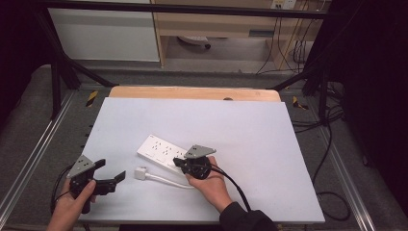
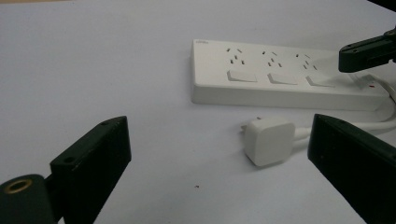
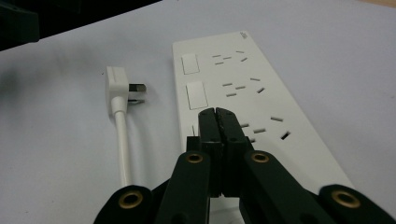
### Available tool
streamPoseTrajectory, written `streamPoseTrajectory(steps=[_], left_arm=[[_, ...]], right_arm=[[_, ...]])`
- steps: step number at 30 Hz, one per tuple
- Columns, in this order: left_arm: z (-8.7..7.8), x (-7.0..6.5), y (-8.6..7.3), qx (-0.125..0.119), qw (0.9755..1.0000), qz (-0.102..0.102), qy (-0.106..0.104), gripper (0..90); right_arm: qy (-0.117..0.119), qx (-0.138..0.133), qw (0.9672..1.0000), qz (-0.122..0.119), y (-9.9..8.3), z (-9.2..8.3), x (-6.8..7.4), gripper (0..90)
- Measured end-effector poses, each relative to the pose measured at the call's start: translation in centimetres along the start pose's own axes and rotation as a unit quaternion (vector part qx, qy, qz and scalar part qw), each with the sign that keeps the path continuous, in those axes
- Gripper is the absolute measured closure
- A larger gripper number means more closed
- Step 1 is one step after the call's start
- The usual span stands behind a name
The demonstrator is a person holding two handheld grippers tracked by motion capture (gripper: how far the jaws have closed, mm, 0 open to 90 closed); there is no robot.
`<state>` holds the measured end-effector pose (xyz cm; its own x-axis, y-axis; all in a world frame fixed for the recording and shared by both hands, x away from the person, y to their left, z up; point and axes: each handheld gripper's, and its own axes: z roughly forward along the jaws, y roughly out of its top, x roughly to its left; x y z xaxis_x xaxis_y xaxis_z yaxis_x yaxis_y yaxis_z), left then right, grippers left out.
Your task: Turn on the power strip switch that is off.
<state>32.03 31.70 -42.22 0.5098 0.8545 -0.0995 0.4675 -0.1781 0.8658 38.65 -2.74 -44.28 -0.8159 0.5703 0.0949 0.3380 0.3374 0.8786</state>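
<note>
Left tool [image 1: 111, 179] sits at the near-left edge of the surface [image 1: 250, 139], held in a hand, jaws spread wide, nothing between them. In the left gripper view the two black jaws frame the scene and the plug [image 2: 268, 140] lies on the surface just ahead, between them but clear of both.

Right tool [image 1: 185, 163] is near centre, hand under it, cable trailing back over the sleeve. Jaws pressed together with no gap, nothing gripped. In the right gripper view the closed tip [image 3: 218, 122] is over the near end of the power strip [image 3: 243, 93], right by the nearest switch; can't tell whether it touches.

Plug is white and lies on its side, prongs pointing at the strip, just beside it, not inserted. Its white cord [image 1: 166, 180] runs along the surface toward the right hand.

Power strip lies flat, diagonal in the high view, three sockets, each with its own switch. All sockets empty.

Beyond: wooden edge [image 1: 192, 93] at the far side of the surface.
</note>
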Motion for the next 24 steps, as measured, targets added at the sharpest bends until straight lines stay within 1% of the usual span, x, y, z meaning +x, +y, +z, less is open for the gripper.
streamPoseTrajectory(steps=[7,17,24], left_arm=[[0.0,0.0,0.0,0.001,1.0000,0.000,0.000,6.1],[0.1,0.0,0.0,0.001,1.0000,-0.001,0.000,6.1],[0.1,0.0,0.0,0.002,1.0000,0.000,-0.001,6.1]], right_arm=[[-0.005,-0.011,0.9999,0.007,0.3,-0.6,-0.5,90.0],[-0.011,-0.018,0.9997,0.012,0.6,-1.2,-1.0,90.0],[-0.018,-0.024,0.9994,0.020,0.7,-1.7,-1.5,90.0]])
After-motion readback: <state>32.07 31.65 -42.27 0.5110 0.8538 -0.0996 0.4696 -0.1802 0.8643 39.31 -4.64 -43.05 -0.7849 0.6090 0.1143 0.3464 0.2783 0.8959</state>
